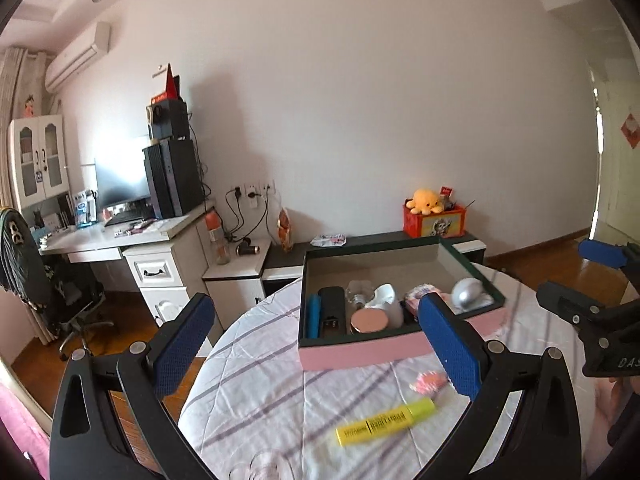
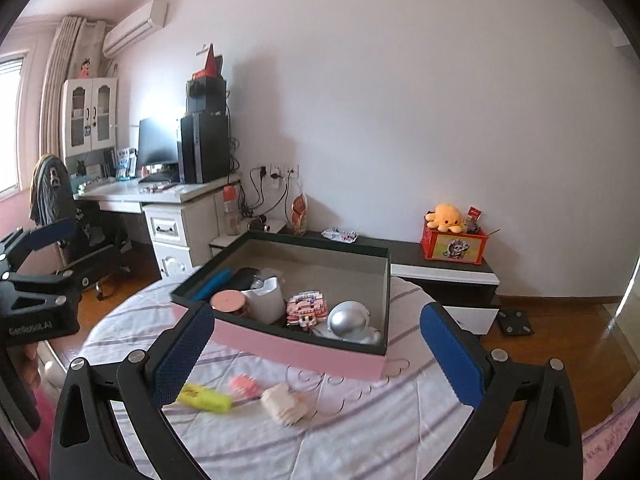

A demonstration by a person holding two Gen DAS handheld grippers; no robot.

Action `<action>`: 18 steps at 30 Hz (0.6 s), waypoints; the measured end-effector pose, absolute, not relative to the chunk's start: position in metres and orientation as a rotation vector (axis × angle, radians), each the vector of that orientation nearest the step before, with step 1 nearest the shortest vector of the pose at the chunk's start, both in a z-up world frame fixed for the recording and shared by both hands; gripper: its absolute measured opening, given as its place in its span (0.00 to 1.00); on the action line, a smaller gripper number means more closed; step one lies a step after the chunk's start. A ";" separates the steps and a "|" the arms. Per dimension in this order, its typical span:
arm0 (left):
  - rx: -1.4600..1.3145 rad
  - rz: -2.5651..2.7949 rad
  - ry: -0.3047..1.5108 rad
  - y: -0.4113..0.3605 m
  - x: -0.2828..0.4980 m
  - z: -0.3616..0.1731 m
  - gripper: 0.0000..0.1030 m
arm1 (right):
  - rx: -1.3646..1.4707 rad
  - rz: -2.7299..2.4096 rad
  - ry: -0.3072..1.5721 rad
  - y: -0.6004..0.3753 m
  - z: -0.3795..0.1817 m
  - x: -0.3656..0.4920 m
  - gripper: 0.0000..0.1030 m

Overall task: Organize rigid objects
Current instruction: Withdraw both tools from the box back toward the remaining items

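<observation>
A pink box with a dark green rim (image 1: 360, 354) (image 2: 300, 352) stands on the round clothed table (image 1: 256, 380). It holds a silver helmet figure (image 2: 350, 320), a pink block toy (image 2: 306, 308), a white jug (image 2: 266, 300), a rose-lidded jar (image 1: 370, 320), a black remote (image 1: 332, 308) and a blue stick (image 1: 314, 316). In front of the box lie a yellow tube (image 1: 386, 420) (image 2: 204, 398), a pink comb (image 1: 430, 382) (image 2: 244, 386) and a white folded pack (image 2: 284, 404). My left gripper (image 1: 318, 344) (image 2: 44, 260) and right gripper (image 2: 318, 356) (image 1: 580, 276) hover open above the table, holding nothing.
Beyond the table are a low dark cabinet (image 2: 440, 270) with a red box and a yellow plush (image 2: 446, 218), a white desk (image 1: 120, 236) with a computer, and an office chair (image 1: 48, 280). Wooden floor surrounds the table's round edge.
</observation>
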State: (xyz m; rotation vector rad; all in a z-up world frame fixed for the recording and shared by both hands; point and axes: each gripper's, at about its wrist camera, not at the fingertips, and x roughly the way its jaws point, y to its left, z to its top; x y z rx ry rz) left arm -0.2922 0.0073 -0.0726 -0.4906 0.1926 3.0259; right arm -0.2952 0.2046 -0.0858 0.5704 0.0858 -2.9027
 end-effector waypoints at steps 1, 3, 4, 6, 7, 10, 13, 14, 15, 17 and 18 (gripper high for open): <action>-0.481 3.029 0.187 0.006 -0.282 -0.070 1.00 | 0.574 -2.907 0.078 0.204 -0.083 -0.286 1.00; -0.460 3.034 0.172 0.003 -0.266 -0.067 1.00 | 0.571 -2.922 0.058 0.202 -0.079 -0.271 1.00; -0.454 3.033 0.159 0.001 -0.258 -0.065 1.00 | 0.562 -2.921 0.042 0.202 -0.076 -0.263 1.00; -0.430 3.039 0.146 -0.001 -0.242 -0.061 1.00 | 0.542 -2.919 0.019 0.202 -0.072 -0.246 1.00; -0.417 3.044 0.148 -0.002 -0.236 -0.059 1.00 | 0.532 -2.920 0.015 0.201 -0.070 -0.240 1.00; -0.392 3.055 0.160 -0.005 -0.218 -0.055 1.00 | 0.507 -2.921 0.016 0.198 -0.065 -0.222 1.00; -0.370 3.062 0.153 -0.009 -0.203 -0.050 1.00 | 0.486 -2.920 0.017 0.193 -0.060 -0.208 1.00; -0.362 3.064 0.149 -0.010 -0.198 -0.049 1.00 | 0.477 -2.919 0.022 0.191 -0.058 -0.203 1.00; -0.359 3.062 0.146 -0.010 -0.196 -0.048 1.00 | 0.471 -2.919 0.027 0.190 -0.057 -0.197 1.00; -0.349 3.059 0.148 -0.010 -0.190 -0.046 1.00 | 0.463 -2.919 0.039 0.187 -0.056 -0.189 1.00; -0.349 3.059 0.149 -0.010 -0.188 -0.046 1.00 | 0.459 -2.919 0.044 0.186 -0.054 -0.186 1.00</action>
